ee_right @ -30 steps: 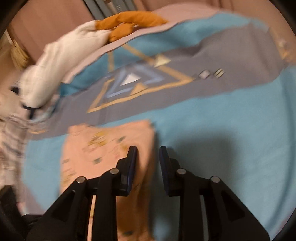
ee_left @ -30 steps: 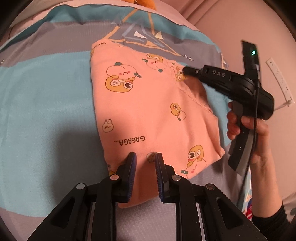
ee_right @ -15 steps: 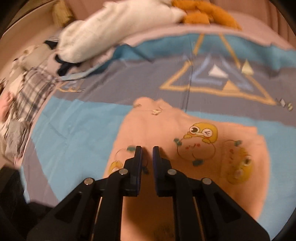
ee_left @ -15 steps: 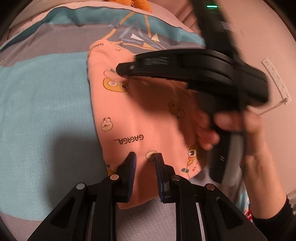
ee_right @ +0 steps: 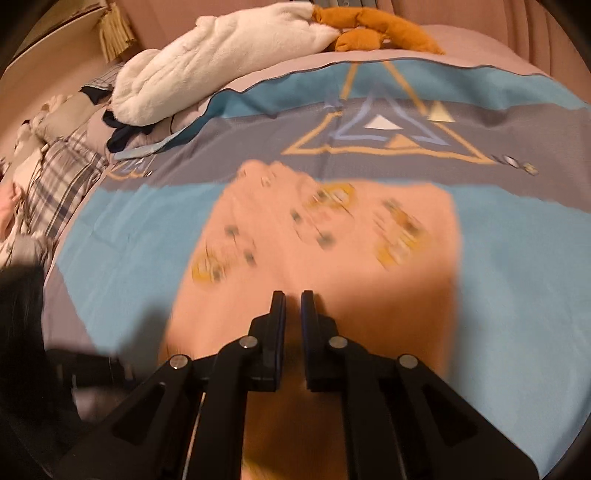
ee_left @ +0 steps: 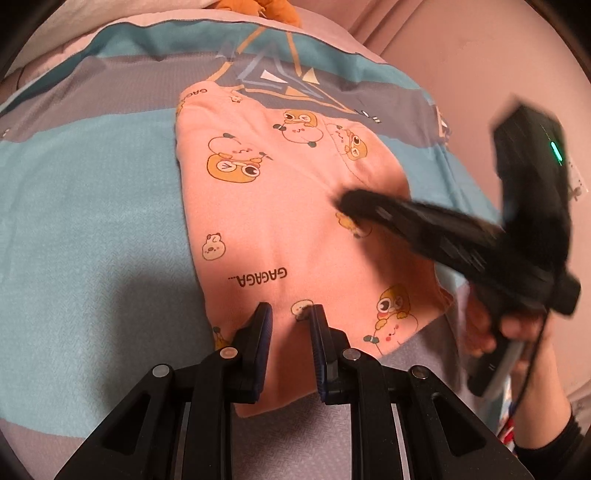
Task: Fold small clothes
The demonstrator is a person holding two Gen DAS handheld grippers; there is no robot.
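Note:
A folded pink garment [ee_left: 280, 221] with duck prints and the word GAGAGA lies flat on a blue and grey bedspread [ee_left: 92, 206]. My left gripper [ee_left: 290, 317] hovers at its near edge, jaws a little apart, holding nothing. My right gripper [ee_left: 343, 201] shows in the left wrist view, blurred, its tip over the garment's right half. In the right wrist view the right gripper [ee_right: 292, 301] is nearly closed over the garment [ee_right: 325, 236], with no cloth between the pads.
A white plush blanket [ee_right: 221, 62] and an orange plush toy [ee_right: 373, 29] lie at the bed's far end. Plaid and other clothes [ee_right: 62, 177] are piled at the left. A pink wall [ee_left: 480, 66] stands to the right.
The right gripper swept across the garment to the left and has now drawn back toward its right half. Its jaws went from apart to nearly closed. The left gripper stayed put.

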